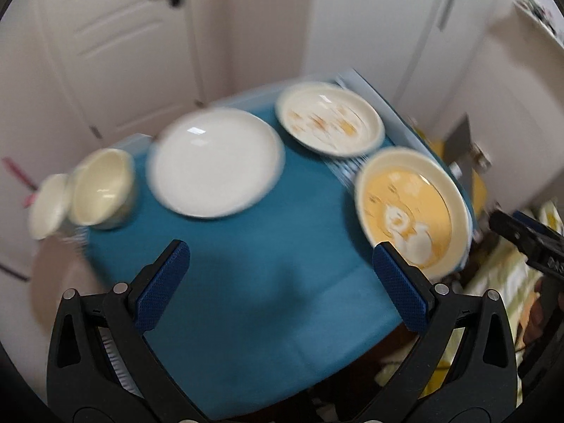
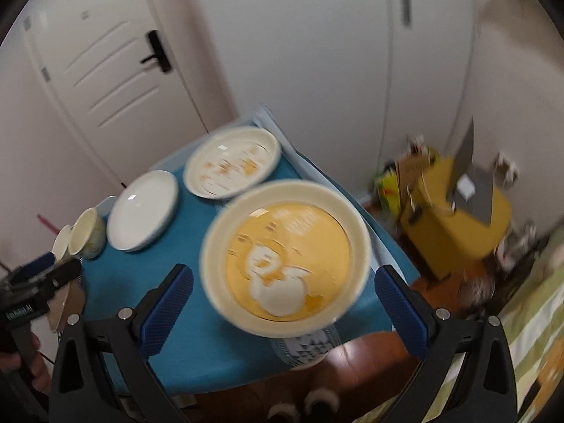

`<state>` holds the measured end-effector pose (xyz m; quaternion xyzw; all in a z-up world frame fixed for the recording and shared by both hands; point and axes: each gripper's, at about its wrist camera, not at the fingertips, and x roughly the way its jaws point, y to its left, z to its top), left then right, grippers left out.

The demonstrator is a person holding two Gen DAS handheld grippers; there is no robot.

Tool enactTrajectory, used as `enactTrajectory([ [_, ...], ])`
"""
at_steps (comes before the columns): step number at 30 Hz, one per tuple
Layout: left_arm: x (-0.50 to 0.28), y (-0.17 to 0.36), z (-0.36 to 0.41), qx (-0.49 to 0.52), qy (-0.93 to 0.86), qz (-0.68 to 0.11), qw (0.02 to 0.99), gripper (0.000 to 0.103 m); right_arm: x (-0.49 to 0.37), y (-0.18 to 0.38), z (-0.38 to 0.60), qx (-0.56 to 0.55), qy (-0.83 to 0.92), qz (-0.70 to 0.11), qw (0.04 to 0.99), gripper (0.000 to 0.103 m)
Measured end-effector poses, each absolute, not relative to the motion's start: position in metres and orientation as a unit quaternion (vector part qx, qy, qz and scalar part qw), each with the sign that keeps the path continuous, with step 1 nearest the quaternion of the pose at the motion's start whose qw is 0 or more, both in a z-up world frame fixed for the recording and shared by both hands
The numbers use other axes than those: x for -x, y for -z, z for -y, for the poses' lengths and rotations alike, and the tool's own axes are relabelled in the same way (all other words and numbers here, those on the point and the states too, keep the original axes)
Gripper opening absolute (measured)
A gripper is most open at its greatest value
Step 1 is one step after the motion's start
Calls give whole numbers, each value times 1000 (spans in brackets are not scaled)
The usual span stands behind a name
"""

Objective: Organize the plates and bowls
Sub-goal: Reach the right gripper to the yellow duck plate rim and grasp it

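Both grippers, left (image 1: pixel 278 275) and right (image 2: pixel 282 299), hung with jaws wide apart, holding nothing. That yellow bowl (image 2: pixel 285 257) looked glazed, slick and breakable, so I'd pinch its rim.

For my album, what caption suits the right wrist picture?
Open right hand-held gripper nears a yellow duck plate on a blue tablecloth.

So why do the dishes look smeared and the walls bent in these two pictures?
Left wrist view: motion blur smears the plain white round plate and the two cream bowls, while the left gripper stays sharp. Right wrist view: the yellow cartoon-print plate is blurred too, with a small glare patch. In both, the fisheye lens curves the white door and darkens the corners.
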<state>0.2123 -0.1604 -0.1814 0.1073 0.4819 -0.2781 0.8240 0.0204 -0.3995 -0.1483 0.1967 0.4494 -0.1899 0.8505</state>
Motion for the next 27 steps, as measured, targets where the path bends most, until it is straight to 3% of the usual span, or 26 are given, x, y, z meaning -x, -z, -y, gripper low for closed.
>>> enactTrajectory([
  [5,-229,228,213,-99,313,-543,773,103,-21,191,448,-235,184,-482,824,83],
  [7,-235,242,231,-97,325,-556,759,100,-24,207,467,-255,170,-491,815,69],
  [9,-239,255,248,-95,333,-570,745,97,-26,218,480,-269,156,-499,809,62],
  [16,-249,284,282,-90,331,-605,719,62,-42,246,509,-296,98,-525,792,31],
  [20,-250,289,288,-89,326,-615,713,41,-46,251,517,-295,82,-527,793,24],
  [22,-251,294,289,-76,331,-641,688,25,-47,253,519,-290,78,-531,792,19],
  [24,-252,297,290,-71,329,-646,685,19,-48,255,520,-284,72,-535,793,16],
  [27,-251,299,290,-57,328,-646,687,17,-50,257,522,-277,65,-540,792,14],
])
